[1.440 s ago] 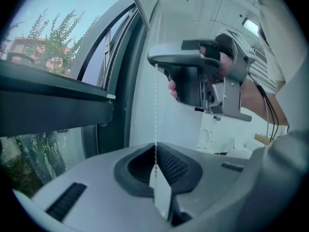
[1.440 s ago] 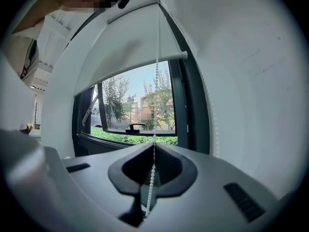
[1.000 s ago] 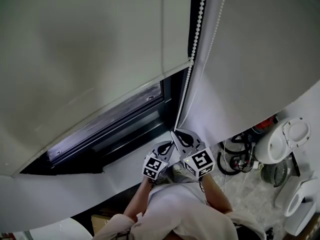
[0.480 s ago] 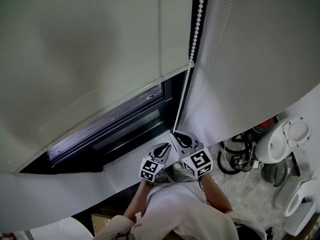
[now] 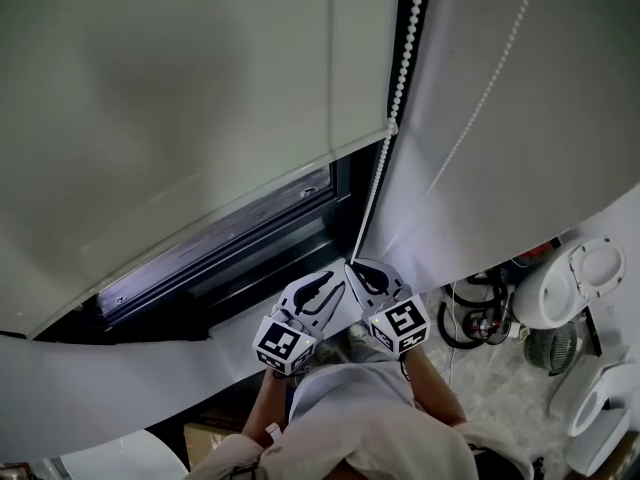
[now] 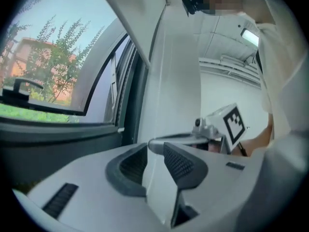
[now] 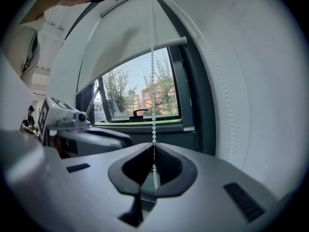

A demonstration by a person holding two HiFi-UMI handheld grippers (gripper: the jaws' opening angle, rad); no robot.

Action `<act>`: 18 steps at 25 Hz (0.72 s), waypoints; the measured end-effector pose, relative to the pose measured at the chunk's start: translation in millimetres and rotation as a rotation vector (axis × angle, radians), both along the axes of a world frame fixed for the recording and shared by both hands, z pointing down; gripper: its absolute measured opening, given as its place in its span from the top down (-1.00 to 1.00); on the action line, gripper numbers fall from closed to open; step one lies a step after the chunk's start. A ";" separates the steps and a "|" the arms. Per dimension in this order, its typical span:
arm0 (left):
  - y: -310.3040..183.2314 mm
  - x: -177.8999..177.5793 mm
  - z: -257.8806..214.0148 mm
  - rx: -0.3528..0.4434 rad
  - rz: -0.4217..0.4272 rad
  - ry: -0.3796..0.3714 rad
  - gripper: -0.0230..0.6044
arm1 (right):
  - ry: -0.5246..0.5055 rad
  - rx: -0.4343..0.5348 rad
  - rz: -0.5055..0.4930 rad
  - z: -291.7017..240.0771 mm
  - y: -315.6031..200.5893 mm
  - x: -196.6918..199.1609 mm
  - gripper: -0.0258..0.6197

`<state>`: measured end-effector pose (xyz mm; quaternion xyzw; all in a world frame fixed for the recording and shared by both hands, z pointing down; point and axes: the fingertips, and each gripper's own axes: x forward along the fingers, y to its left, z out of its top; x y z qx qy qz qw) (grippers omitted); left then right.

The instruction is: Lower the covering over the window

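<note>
A white roller blind (image 5: 180, 88) covers the upper part of the dark-framed window (image 5: 250, 238); its bottom bar (image 5: 260, 188) hangs partway down the pane. The white bead chain (image 5: 385, 158) runs down beside the frame to my right gripper (image 5: 362, 271), which is shut on it; the beads pass between its pads in the right gripper view (image 7: 154, 151). My left gripper (image 5: 325, 290) sits just left of the right one, off the chain. Its jaws are opening, with nothing between them in the left gripper view (image 6: 155, 151).
A pale window sill (image 5: 240, 338) lies under the grippers. A second chain strand (image 5: 480, 108) hangs against the white wall on the right. White toilet-like fixtures (image 5: 565, 278), coiled cords (image 5: 480, 318) and a fan (image 5: 550, 346) stand on the floor at the right. A window handle (image 7: 140, 112) shows outside.
My left gripper has come away from the chain, dropped down to the left and spread its jaws. The right gripper stays shut on the chain in about the same place.
</note>
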<state>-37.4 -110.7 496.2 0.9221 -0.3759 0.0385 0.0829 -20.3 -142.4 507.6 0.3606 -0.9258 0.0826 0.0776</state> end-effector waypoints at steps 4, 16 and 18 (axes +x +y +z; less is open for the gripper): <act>-7.7 1.8 -55.9 0.105 0.015 0.002 0.57 | 0.001 0.000 0.003 -0.2 -0.4 0.3 0.92; -42.2 24.3 -161.8 0.268 0.014 0.005 0.57 | 0.014 0.011 0.000 -1.5 0.3 -5.7 0.92; -48.2 29.5 -169.4 0.292 0.006 -0.003 0.58 | 0.013 0.013 0.000 -1.6 0.6 -7.1 0.92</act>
